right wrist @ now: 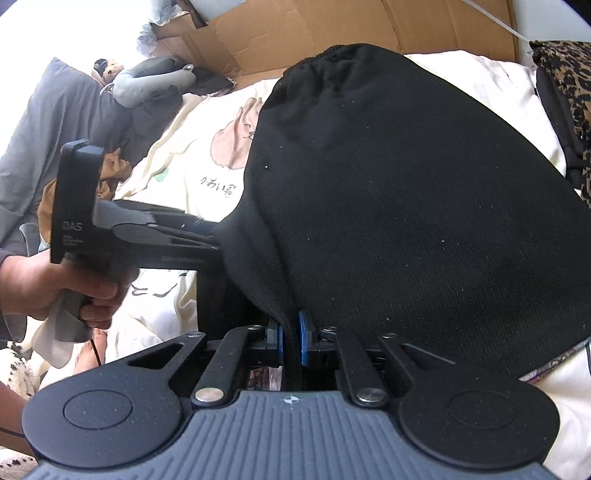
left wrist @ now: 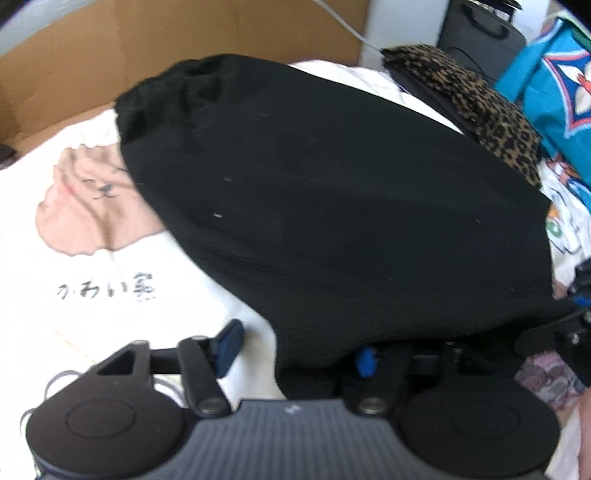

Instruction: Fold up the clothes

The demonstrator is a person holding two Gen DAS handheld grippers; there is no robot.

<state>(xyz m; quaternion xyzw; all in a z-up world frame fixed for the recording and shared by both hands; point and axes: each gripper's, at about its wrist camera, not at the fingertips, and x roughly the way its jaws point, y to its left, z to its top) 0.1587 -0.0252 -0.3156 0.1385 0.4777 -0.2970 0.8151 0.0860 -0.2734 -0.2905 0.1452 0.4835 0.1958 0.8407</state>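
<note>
A black knit garment (left wrist: 332,206) lies spread over a cream bedspread, its gathered waistband at the far end; it also fills the right wrist view (right wrist: 406,192). My left gripper (left wrist: 295,350) is open: its left blue pad (left wrist: 229,345) stands clear on the cream fabric and the right pad (left wrist: 365,363) sits under the garment's near edge. My right gripper (right wrist: 291,341) is shut on the garment's near hem, its blue pads (right wrist: 303,341) pinching the cloth. In the right wrist view, the left gripper's body (right wrist: 147,229), held by a hand, reaches under the garment's left edge.
The cream bedspread (left wrist: 92,258) has a pink animal print and Japanese lettering. A leopard-print cloth (left wrist: 491,110) and a turquoise printed cloth (left wrist: 554,85) lie at the right. Cardboard (right wrist: 314,29) stands behind the bed. Grey clothing and a neck pillow (right wrist: 147,81) lie at the left.
</note>
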